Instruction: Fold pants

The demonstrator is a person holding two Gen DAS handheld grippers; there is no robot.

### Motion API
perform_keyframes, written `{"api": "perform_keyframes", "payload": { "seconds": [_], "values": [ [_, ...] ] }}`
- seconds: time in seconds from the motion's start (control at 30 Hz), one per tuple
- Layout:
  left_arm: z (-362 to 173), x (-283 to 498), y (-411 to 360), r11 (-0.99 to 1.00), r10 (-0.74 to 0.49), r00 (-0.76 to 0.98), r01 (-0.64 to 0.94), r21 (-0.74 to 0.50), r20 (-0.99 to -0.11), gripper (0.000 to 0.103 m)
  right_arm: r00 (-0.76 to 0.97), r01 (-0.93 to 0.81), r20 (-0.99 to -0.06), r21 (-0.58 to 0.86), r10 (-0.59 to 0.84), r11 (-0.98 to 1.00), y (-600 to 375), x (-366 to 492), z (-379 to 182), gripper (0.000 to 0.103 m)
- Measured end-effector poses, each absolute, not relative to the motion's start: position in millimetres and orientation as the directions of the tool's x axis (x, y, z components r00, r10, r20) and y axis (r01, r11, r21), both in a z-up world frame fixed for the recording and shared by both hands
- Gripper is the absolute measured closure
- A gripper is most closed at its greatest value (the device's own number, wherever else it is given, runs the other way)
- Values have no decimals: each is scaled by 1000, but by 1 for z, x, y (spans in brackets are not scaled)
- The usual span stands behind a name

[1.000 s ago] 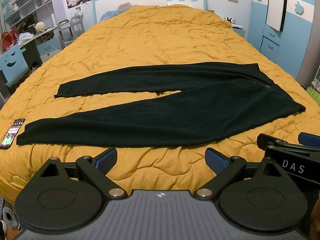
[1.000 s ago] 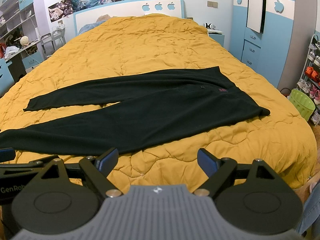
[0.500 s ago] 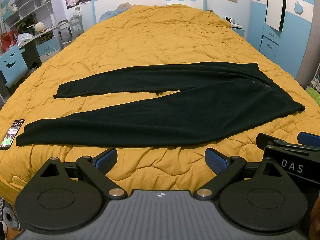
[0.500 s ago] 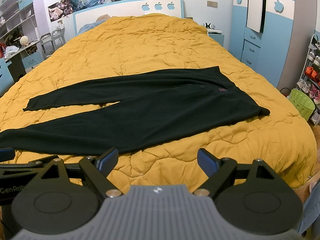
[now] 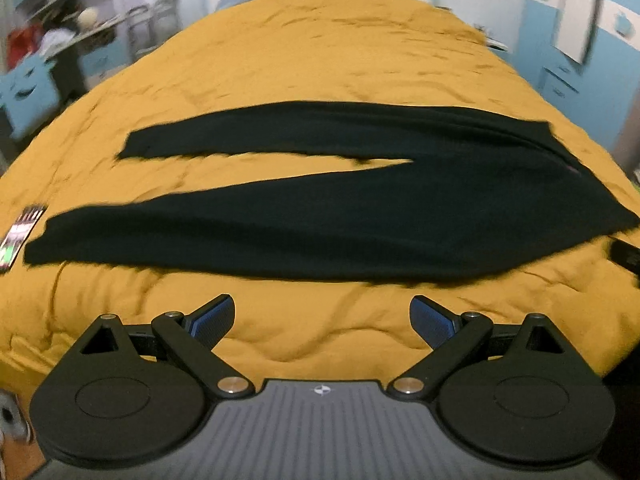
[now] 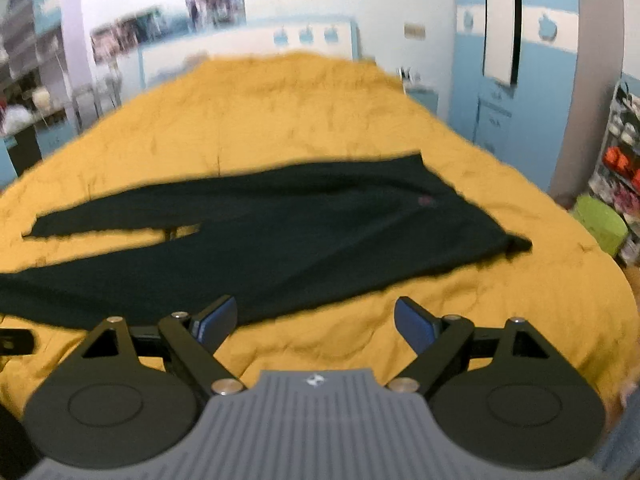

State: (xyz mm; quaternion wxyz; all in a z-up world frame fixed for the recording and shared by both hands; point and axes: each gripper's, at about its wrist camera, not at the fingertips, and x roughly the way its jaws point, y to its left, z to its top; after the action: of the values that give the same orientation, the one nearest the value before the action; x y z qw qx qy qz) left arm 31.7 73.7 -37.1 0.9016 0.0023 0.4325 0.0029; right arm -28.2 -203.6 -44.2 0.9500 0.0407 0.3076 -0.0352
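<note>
Both views smeared with motion blur; room edges, shelves and wall pictures too soft to read. Yellow quilted bed [image 5: 304,52] filling most of each view, far end fading into blur. Black pants [image 5: 360,216] spread flat on the quilt, ahead of both tools, long axis running crosswise to the fingers: waistband toward the right, two legs stretching left and splayed apart with a wedge of quilt between. Near leg's cuff cut off by the left border in the right wrist view; small reddish mark near the waistband, not legible. Left tool [image 5: 322,320] spread wide, gripping nothing, hovering over bare quilt short of the near leg. Right tool [image 6: 315,322] likewise spread and empty, left fingertip [image 6: 214,318] overlapping the pants' near edge in view, contact unclear. Phone [image 5: 18,238] far left of the left tool, partly cropped, screen blurred.
</note>
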Motion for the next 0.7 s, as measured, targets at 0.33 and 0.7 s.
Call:
{"api": "perform_keyframes", "payload": {
  "seconds": [0.33,0.7],
  "values": [
    [-61,60,231,922,8,622,-307,-235,-783,0,742,227,-665,130,-85,965,-293,20,-86,21],
    [-93,61,334,669,-74,691,-500,-550,-719,14,755,344,-656,415,14,842,-376,48,-110,21]
  ]
}}
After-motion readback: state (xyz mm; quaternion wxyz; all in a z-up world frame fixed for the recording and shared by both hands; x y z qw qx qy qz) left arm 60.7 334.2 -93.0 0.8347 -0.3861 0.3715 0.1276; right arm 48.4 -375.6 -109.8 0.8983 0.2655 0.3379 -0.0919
